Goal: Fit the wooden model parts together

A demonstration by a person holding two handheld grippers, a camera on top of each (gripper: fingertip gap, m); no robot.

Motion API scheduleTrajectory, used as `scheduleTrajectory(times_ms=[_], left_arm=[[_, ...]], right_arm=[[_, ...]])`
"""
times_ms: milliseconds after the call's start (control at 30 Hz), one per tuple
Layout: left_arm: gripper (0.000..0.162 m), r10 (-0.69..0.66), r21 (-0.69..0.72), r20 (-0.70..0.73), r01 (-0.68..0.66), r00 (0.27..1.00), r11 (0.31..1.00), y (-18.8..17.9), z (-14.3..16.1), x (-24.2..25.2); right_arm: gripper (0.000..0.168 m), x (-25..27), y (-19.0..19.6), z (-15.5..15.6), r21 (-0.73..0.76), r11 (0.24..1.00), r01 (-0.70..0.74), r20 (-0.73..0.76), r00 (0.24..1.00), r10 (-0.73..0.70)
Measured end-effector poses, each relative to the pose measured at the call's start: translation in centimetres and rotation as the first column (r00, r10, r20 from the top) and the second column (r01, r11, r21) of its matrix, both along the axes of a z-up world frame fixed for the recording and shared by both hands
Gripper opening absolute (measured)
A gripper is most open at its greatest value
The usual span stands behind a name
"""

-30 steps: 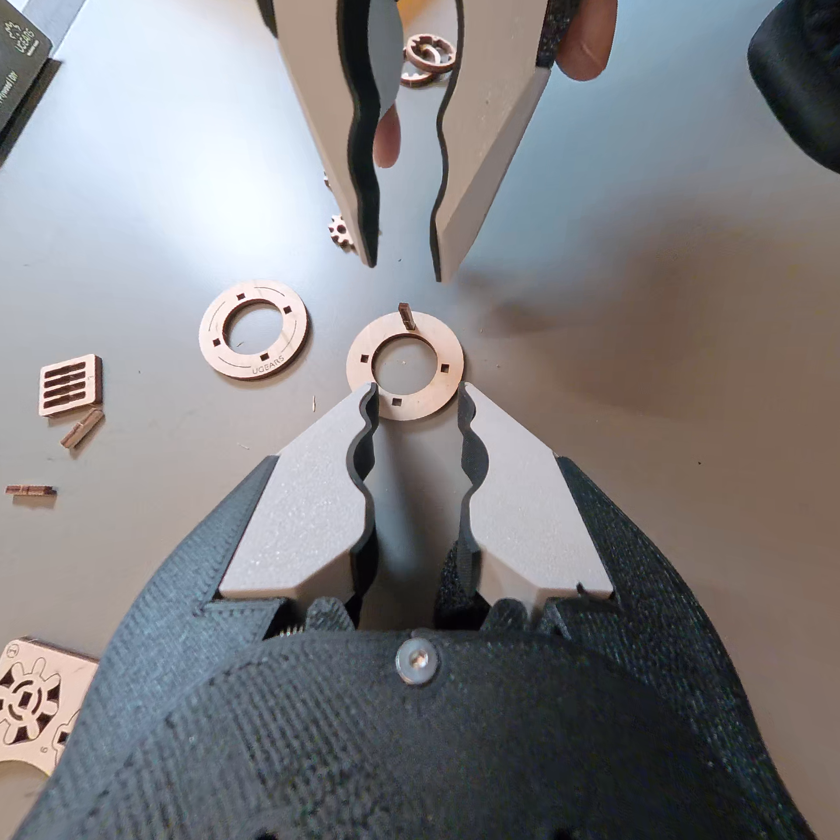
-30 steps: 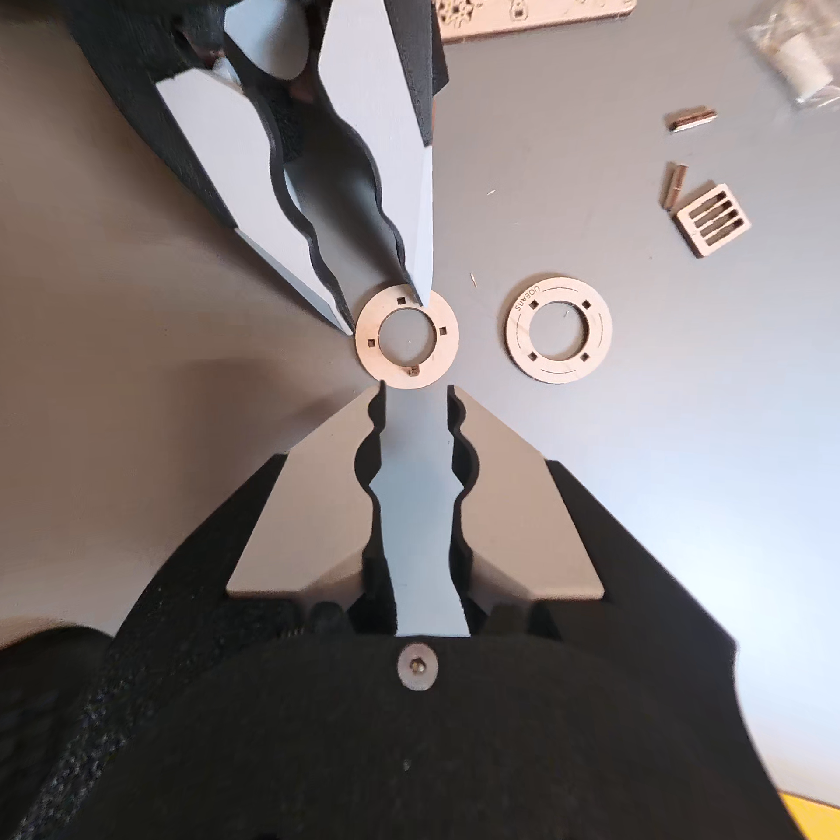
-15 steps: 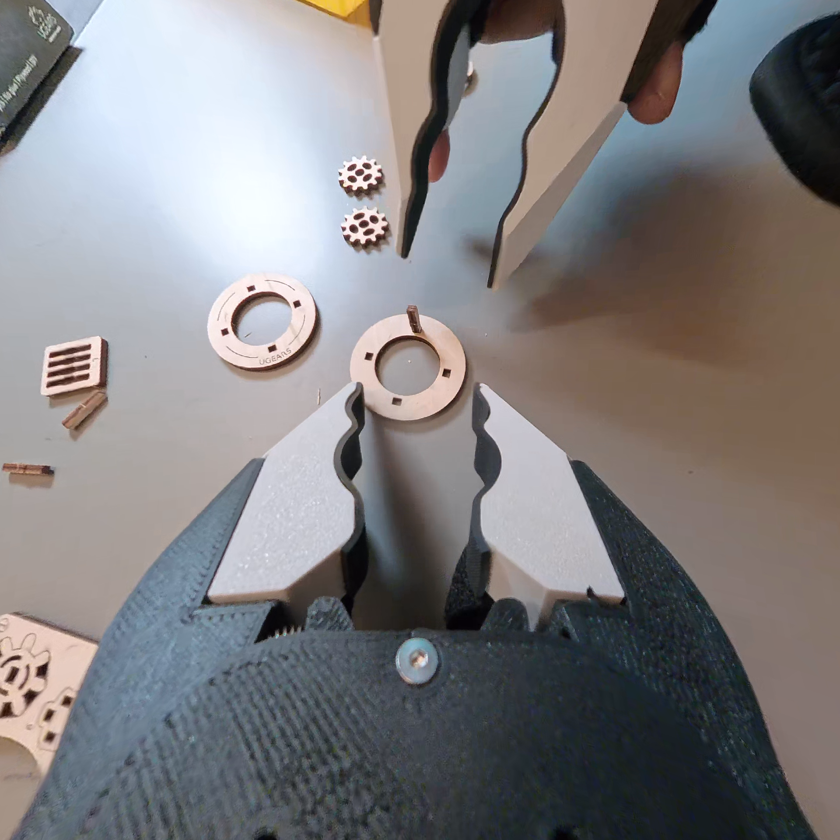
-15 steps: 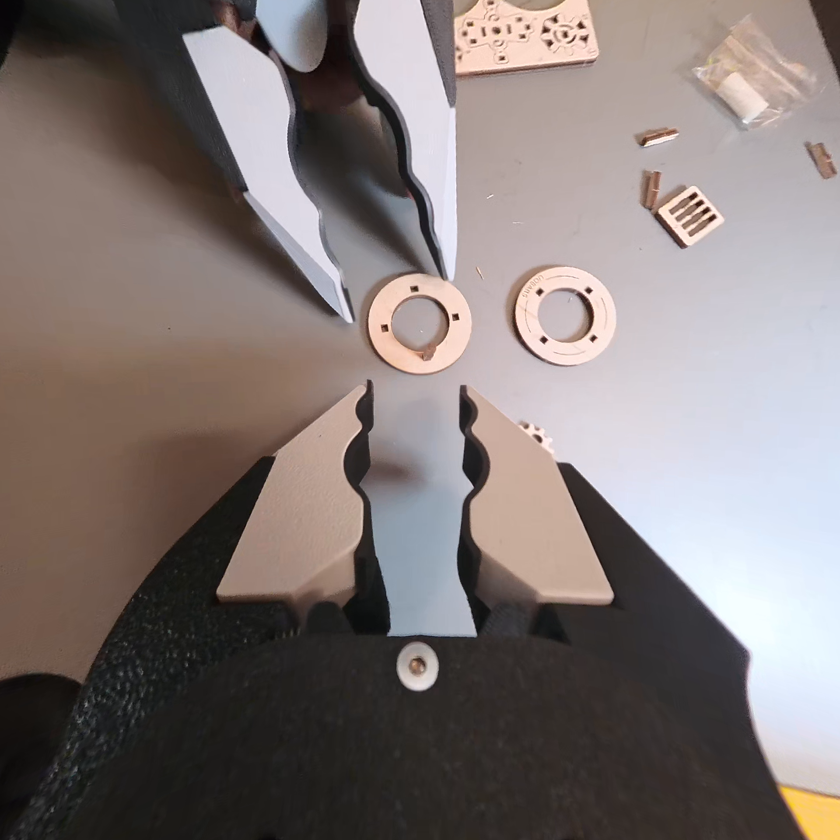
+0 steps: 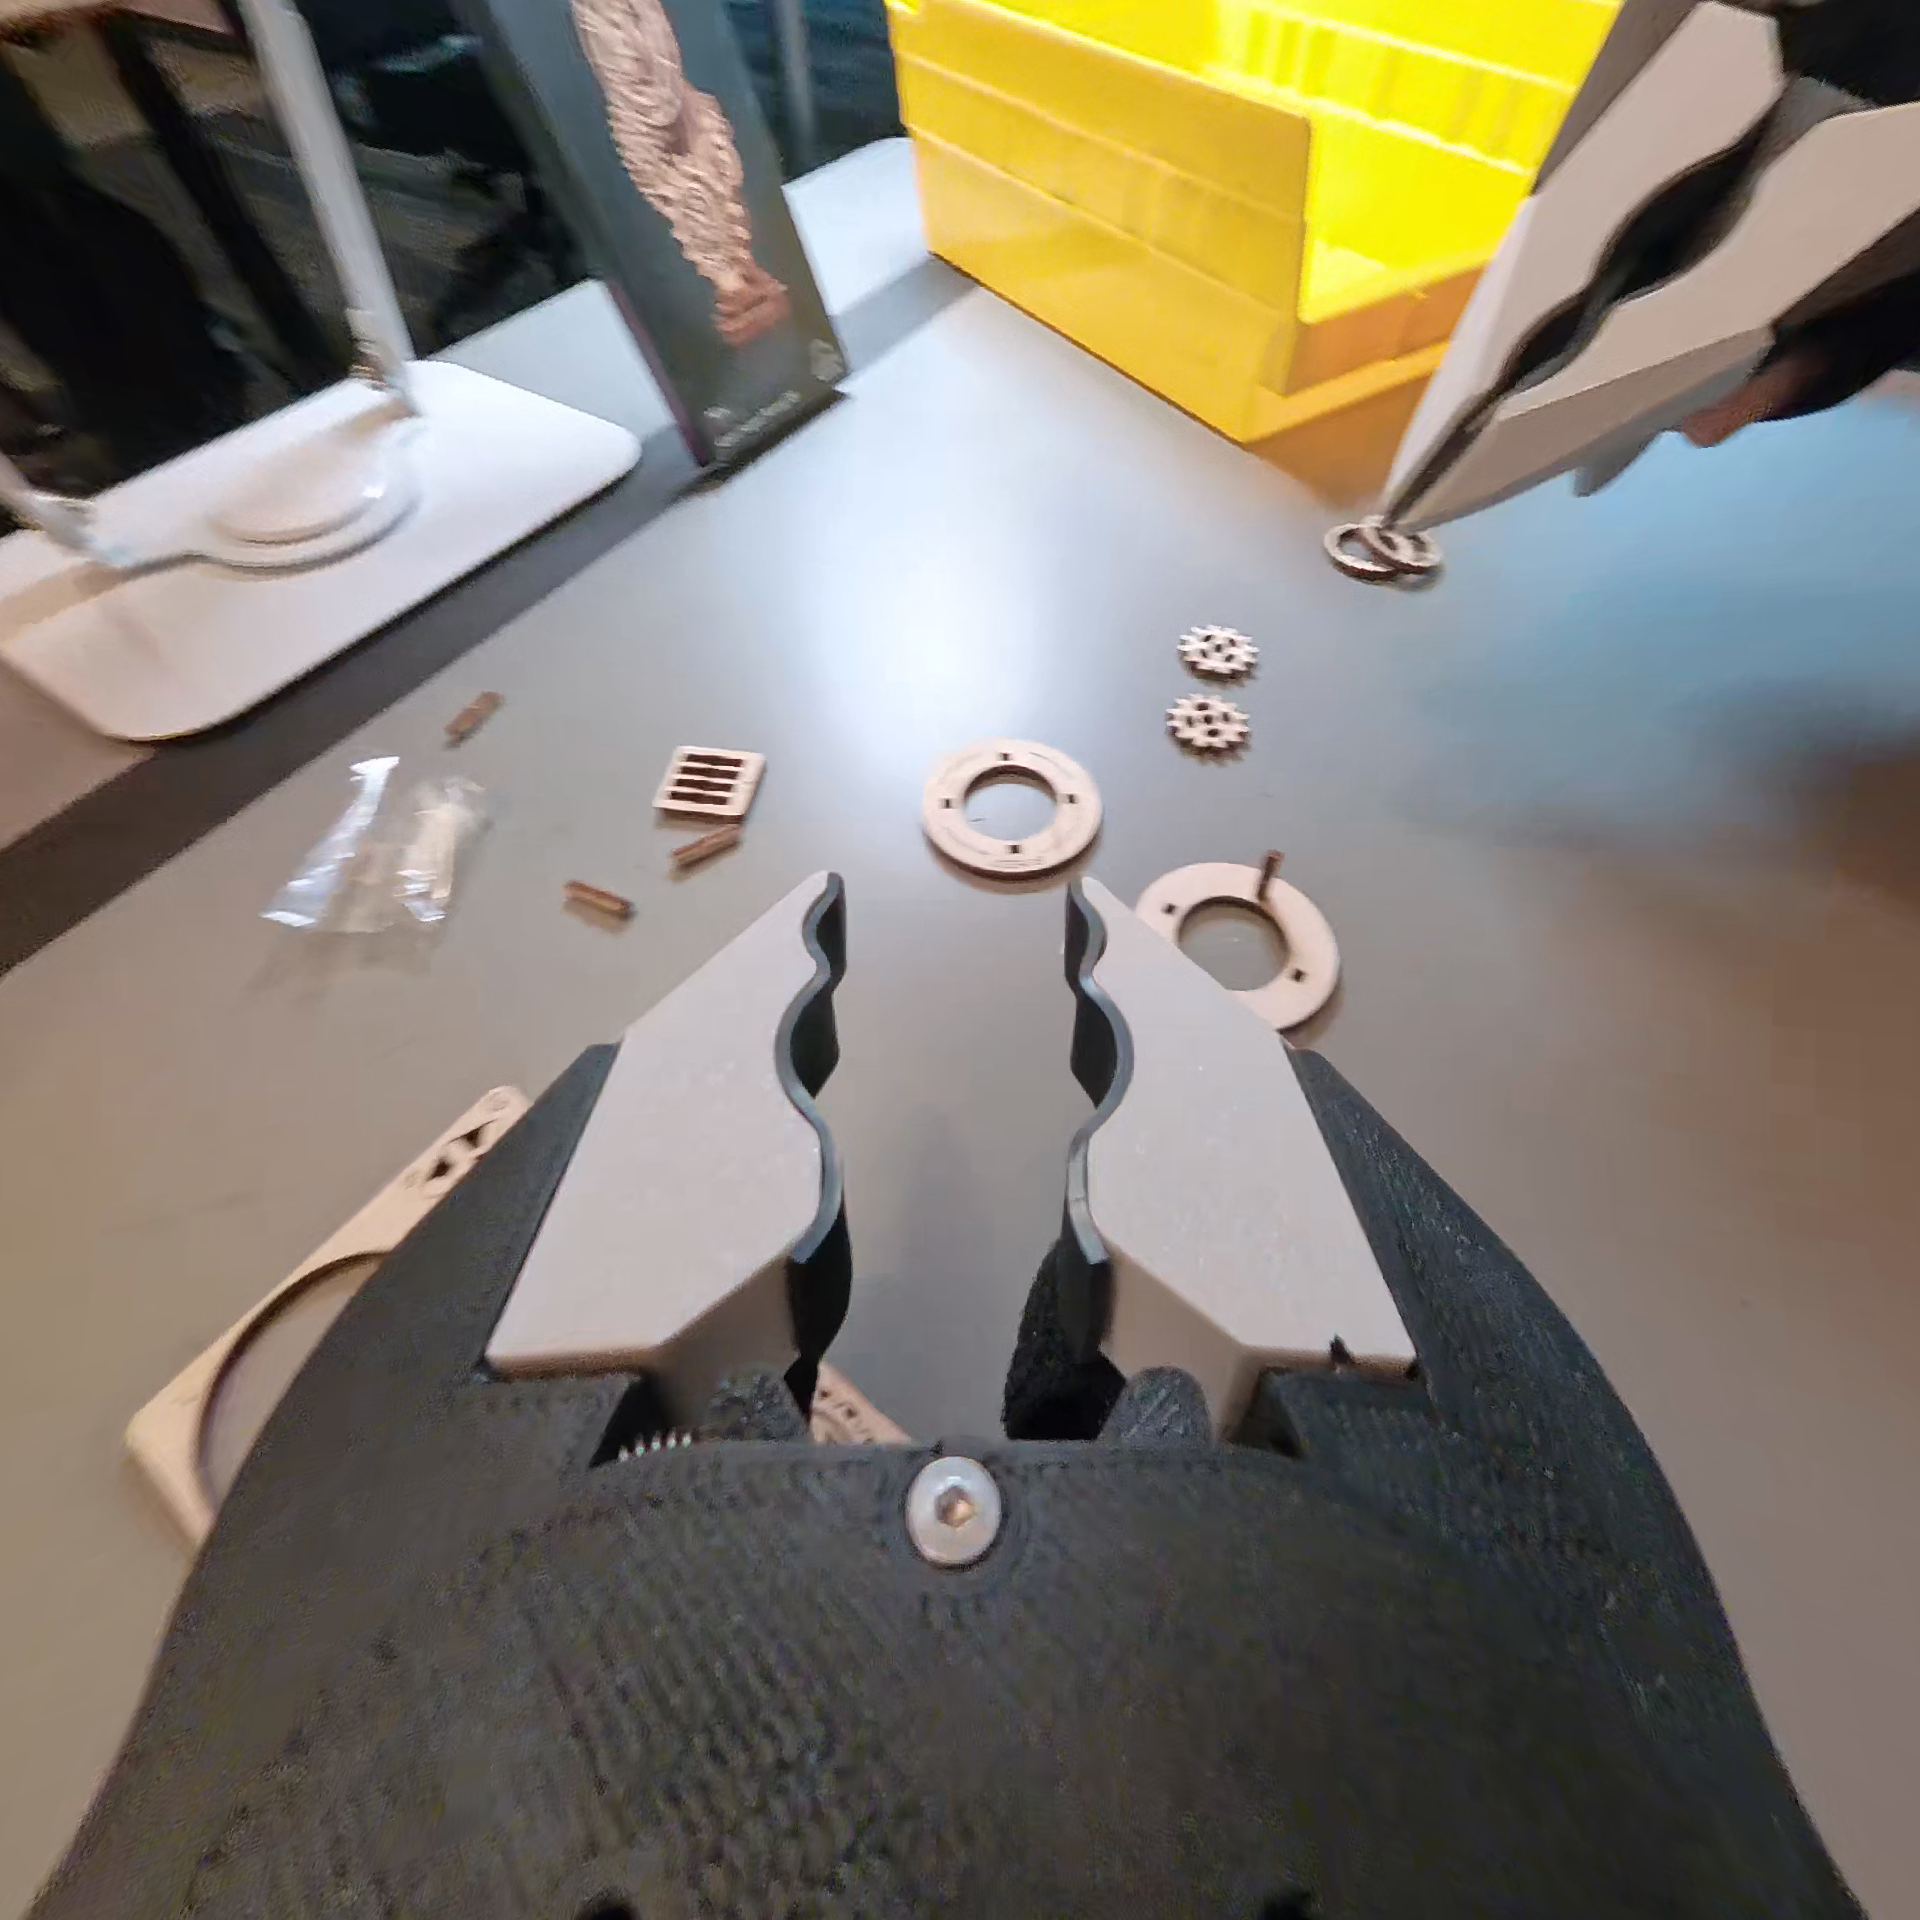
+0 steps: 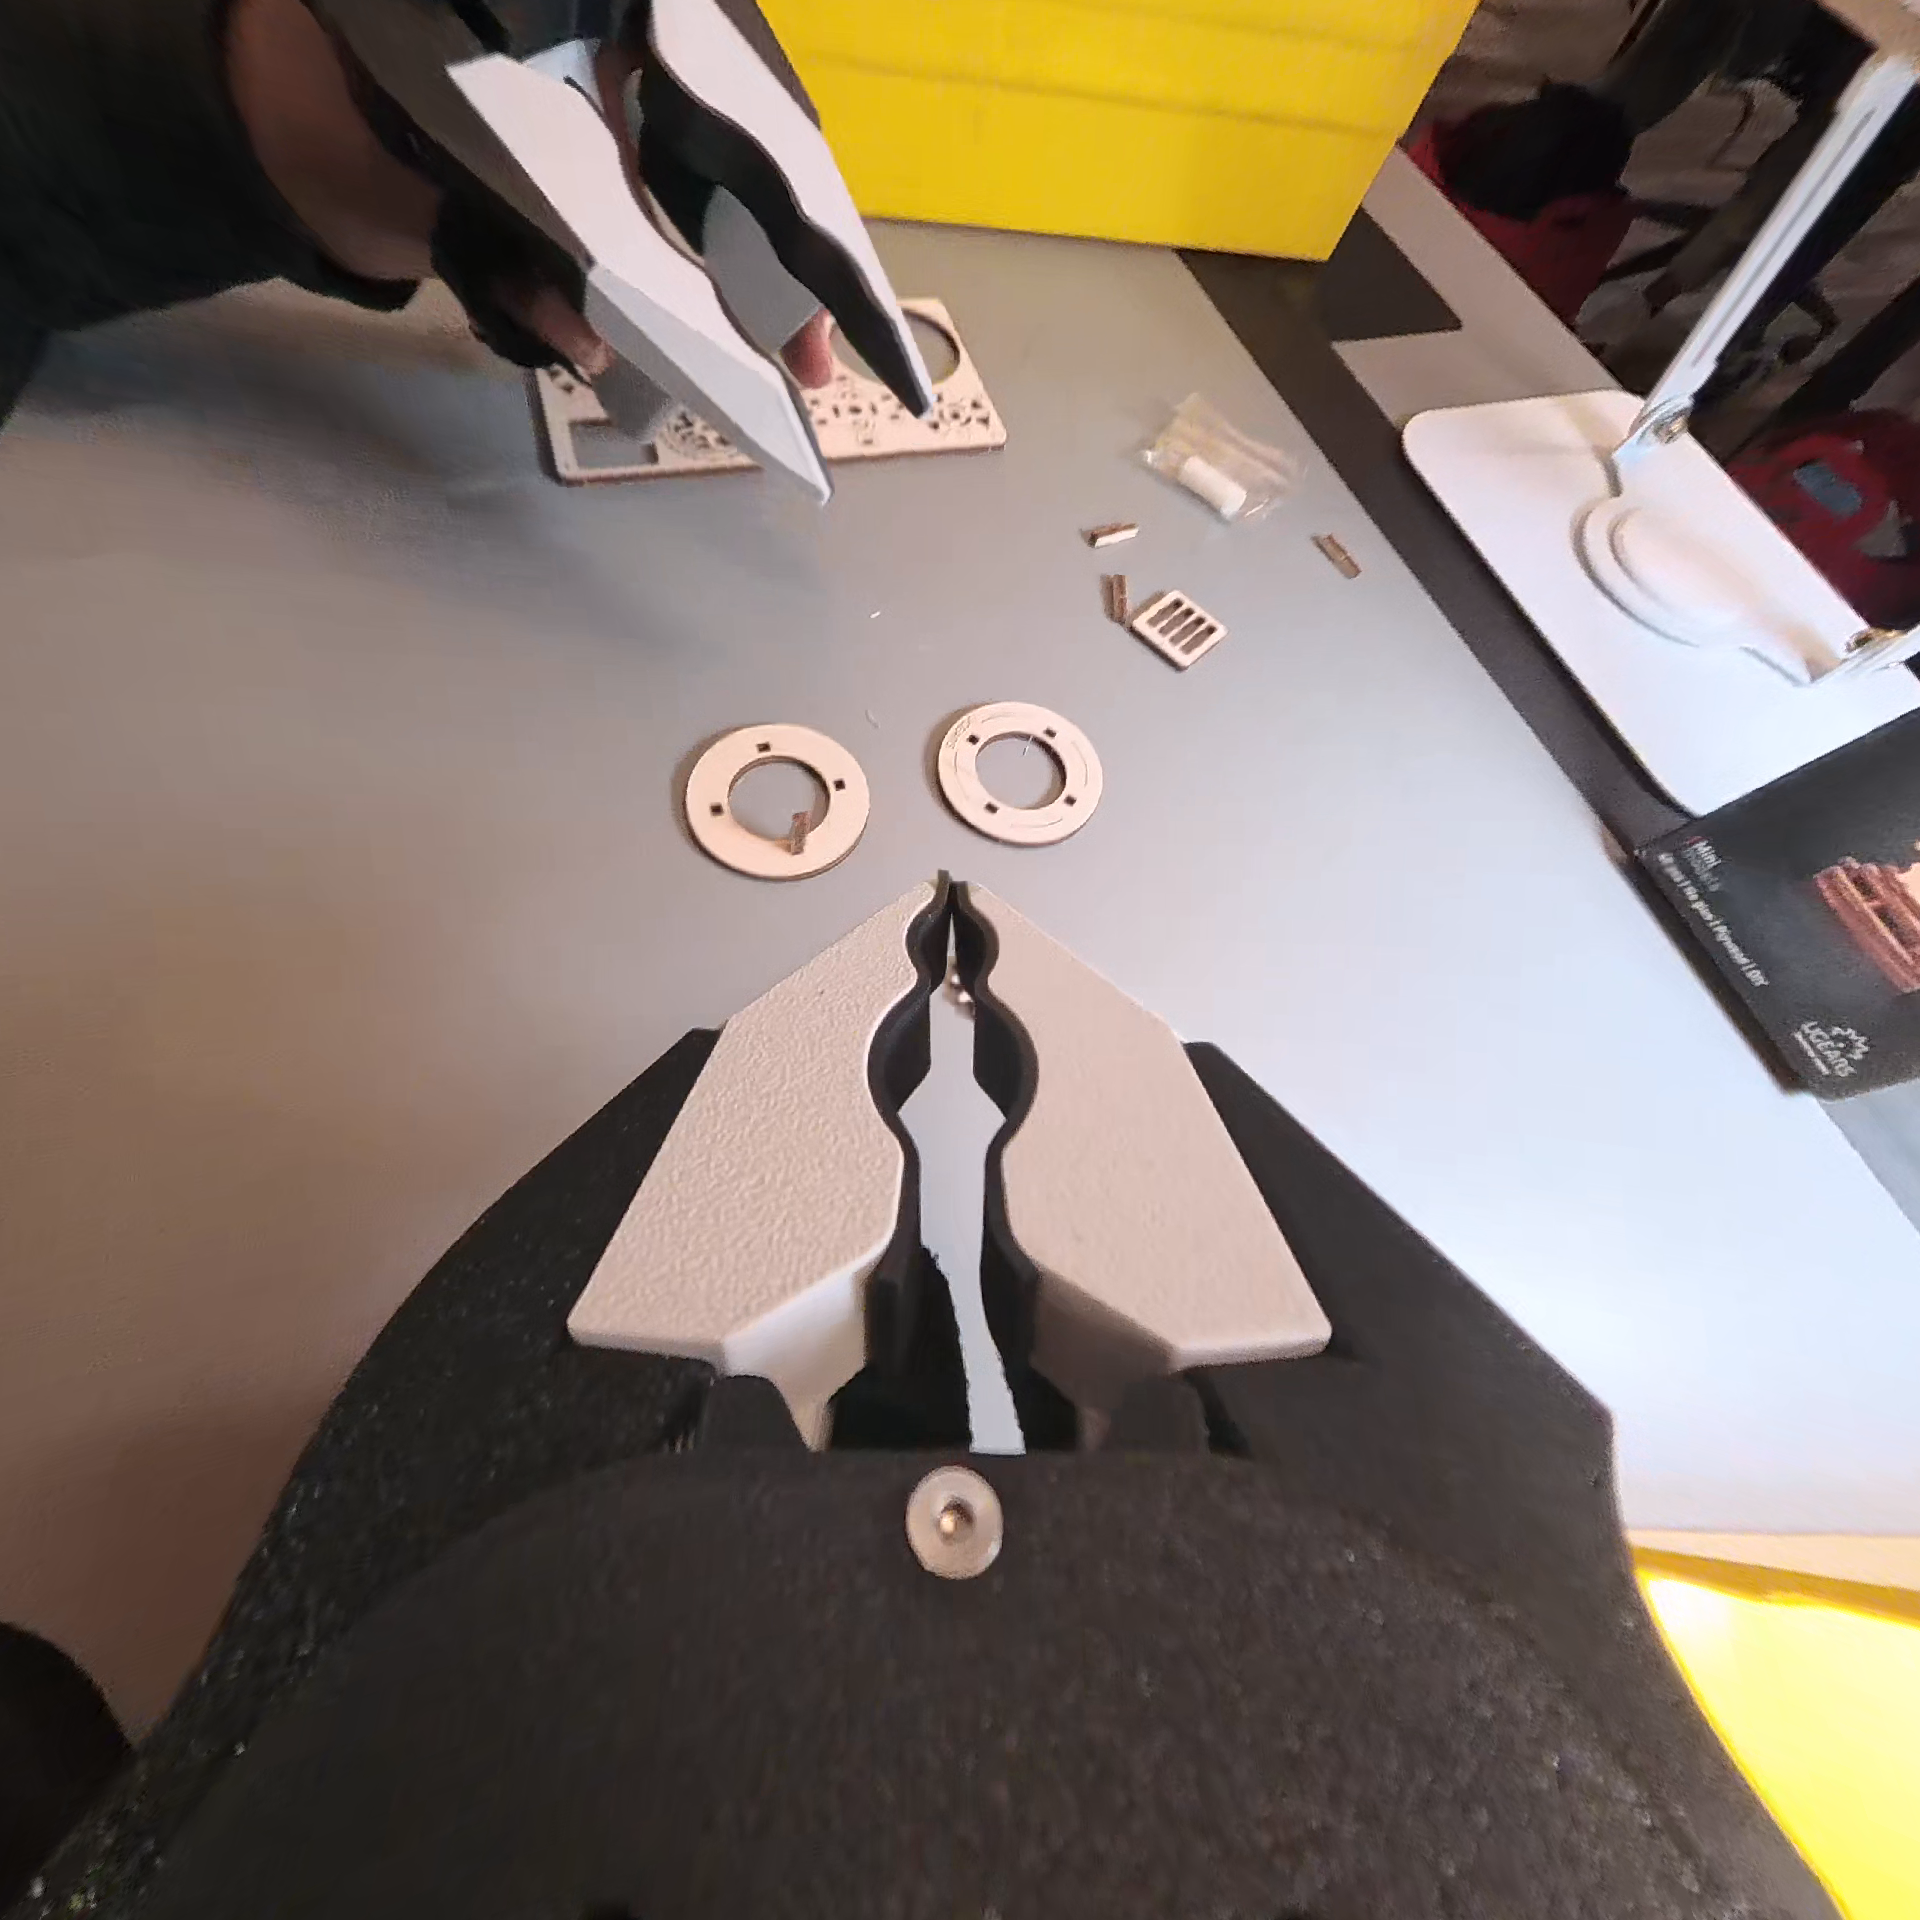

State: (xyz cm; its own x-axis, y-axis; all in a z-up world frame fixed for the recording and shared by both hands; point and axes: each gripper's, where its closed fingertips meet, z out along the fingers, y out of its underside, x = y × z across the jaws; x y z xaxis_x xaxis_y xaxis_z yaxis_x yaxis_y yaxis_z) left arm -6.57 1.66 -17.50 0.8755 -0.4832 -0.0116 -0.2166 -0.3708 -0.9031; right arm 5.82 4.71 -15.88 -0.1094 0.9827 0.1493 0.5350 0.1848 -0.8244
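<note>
Left gripper (image 5: 951, 899) hangs spread wide above the table (image 5: 1558, 1039), right gripper (image 6: 945, 883) pressed together over small rings (image 5: 1382, 548), while the pegged ring (image 6: 777, 802) lies flat beside its twin (image 6: 1019, 783).

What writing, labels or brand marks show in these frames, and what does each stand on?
Dark box: printed lines and a logo on its face; legible, but not transcribed here.
Engraved ring: one short engraved mark on its rim; not transcribed.
Wooden sheet: any marks are too small and blurred to read.
Plain ring with the peg: no writing visible.
</note>
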Motion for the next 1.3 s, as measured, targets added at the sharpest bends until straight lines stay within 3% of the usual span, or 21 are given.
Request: scheduleTrajectory(times_ms=[133,233,433,633,933,1133,1233,1300], left_arm=[[0.027,0.106,0.013,-0.069,-0.105,0.992,0.994,0.8,0.3,-3.0],[0.017,0.145,0.011,-0.049,-0.145,0.988,0.989,1.4,0.5,-4.3],[0.0,0.201,0.066,-0.056,-0.197,0.978,0.978,1.4,0.3,-5.2],[0.0,0.23,0.114,-0.055,-0.223,0.972,0.968,0.8,0.4,-5.8],[0.001,0.186,0.131,-0.066,-0.176,0.98,0.976,1.2,0.4,-5.2],[0.002,0.173,0.139,-0.089,-0.16,0.981,0.977,1.2,0.3,-4.9],[0.002,0.168,0.13,-0.089,-0.155,0.982,0.979,1.3,0.1,-4.7],[0.003,0.164,0.122,-0.093,-0.153,0.982,0.981,1.3,-0.1,-4.7]], right_arm=[[0.0,-1.3,1.0,0.9,-0.005,1.0,0.0,-0.048,0.999,-0.001],[0.01,-4.2,1.5,1.3,-0.038,0.999,-0.035,-0.037,0.999,0.034],[0.02,-11.9,2.5,-3.1,-0.053,0.99,-0.133,0.211,0.967,0.142],[0.019,-15.1,3.2,-6.3,-0.097,0.986,-0.133,0.362,0.919,0.159],[0.03,-16.0,6.6,-7.5,-0.023,0.996,-0.082,0.434,0.897,0.083],[0.023,-16.4,5.5,-7.6,-0.077,0.991,-0.108,0.427,0.895,0.131],[0.001,-16.7,5.7,-7.7,-0.076,0.992,-0.1,0.415,0.902,0.123],[0.001,-16.5,4.9,-7.2,-0.082,0.986,-0.148,0.39,0.905,0.168]])
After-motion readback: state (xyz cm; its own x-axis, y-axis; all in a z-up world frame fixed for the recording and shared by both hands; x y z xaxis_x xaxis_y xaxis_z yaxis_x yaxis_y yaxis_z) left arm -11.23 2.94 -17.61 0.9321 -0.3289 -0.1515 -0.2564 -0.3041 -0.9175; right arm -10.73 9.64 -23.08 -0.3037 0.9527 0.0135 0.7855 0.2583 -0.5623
